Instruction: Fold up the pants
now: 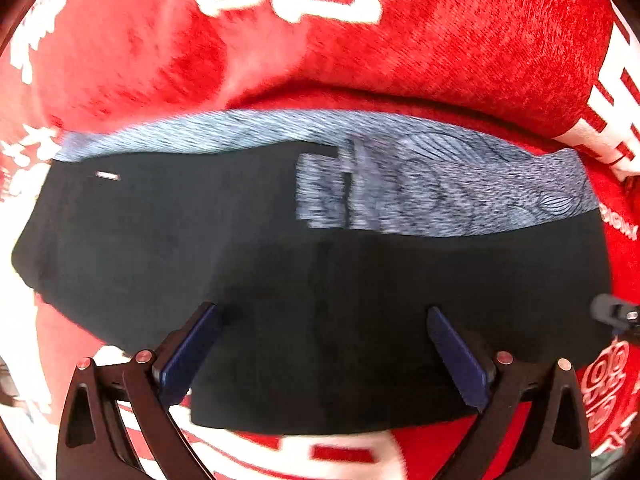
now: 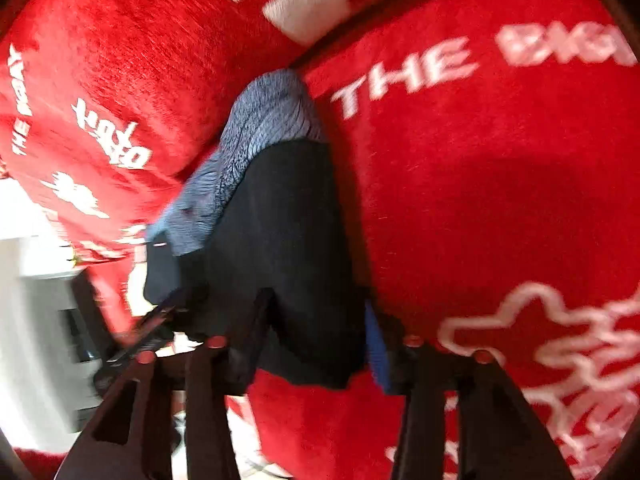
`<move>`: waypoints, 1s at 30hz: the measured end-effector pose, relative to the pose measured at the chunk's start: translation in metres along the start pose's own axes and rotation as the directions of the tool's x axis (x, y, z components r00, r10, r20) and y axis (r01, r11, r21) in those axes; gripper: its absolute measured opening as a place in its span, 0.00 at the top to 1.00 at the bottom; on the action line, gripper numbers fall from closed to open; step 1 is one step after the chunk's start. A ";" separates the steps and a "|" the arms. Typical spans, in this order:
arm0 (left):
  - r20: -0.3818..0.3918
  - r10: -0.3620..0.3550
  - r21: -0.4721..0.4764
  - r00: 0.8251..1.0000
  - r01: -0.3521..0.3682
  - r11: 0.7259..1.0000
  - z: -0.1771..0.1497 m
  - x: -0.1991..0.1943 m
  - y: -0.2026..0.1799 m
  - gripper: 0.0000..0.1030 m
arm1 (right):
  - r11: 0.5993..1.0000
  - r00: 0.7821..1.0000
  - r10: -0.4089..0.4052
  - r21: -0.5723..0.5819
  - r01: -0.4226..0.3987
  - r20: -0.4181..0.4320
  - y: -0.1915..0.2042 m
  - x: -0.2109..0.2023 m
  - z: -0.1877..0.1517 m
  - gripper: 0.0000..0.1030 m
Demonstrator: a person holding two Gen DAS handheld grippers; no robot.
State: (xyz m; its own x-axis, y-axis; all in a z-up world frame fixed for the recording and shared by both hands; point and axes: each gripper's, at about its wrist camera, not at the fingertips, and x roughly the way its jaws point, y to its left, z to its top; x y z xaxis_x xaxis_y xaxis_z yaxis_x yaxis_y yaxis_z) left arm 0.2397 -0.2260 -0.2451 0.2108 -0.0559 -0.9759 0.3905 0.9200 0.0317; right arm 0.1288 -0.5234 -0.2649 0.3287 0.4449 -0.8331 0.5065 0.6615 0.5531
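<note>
Folded black pants (image 1: 280, 272) with a grey-blue patterned waistband (image 1: 460, 184) lie on a red blanket (image 1: 460, 48) with white lettering. My left gripper (image 1: 322, 314) hangs over their near part, pointing steeply down. It is open wide and its blue pads (image 1: 188, 356) stand clear of the cloth. In the right wrist view the pants (image 2: 288, 216) run away from me, waistband (image 2: 264, 120) at the far end. My right gripper (image 2: 318, 314) is open about halfway over their near end. Black cloth lies between its fingers, and its blue pad (image 2: 376, 344) stands beside the cloth's edge.
The red blanket (image 2: 500, 200) bulges up in a thick fold behind the waistband. White and grey furniture (image 2: 36, 300) stands beyond the blanket's left edge in the right wrist view. The other gripper's dark tip (image 1: 616, 314) shows at the right edge of the left wrist view.
</note>
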 end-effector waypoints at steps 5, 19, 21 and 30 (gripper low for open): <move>-0.021 0.011 -0.095 1.000 -0.013 0.995 -0.008 -0.021 0.044 0.00 | 0.981 0.991 -0.113 -0.151 0.123 0.078 0.046 -0.029 -0.008 0.50; -0.079 0.143 -0.231 0.987 -0.157 0.960 -0.047 -0.042 0.081 0.00 | 0.794 0.990 -0.140 -0.600 0.100 -0.020 0.164 0.047 -0.033 0.50; -0.082 0.153 -0.245 0.985 -0.169 0.955 -0.055 -0.046 0.084 0.00 | 0.783 0.986 -0.164 -0.611 0.112 -0.029 0.170 0.064 -0.035 0.50; -0.130 0.139 -0.343 0.982 -0.176 0.923 -0.076 -0.029 0.120 0.00 | 0.719 0.963 -0.268 -0.666 0.200 0.000 0.173 0.090 -0.059 0.49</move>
State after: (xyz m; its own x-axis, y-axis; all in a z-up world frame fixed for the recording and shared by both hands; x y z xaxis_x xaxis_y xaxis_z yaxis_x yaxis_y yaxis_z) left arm 0.2124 -0.0842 -0.2298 0.1453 0.1236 -0.9816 0.0159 0.9917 0.1273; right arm 0.1991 -0.3330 -0.2433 0.1810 0.2515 -0.9508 -0.1012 0.9664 0.2363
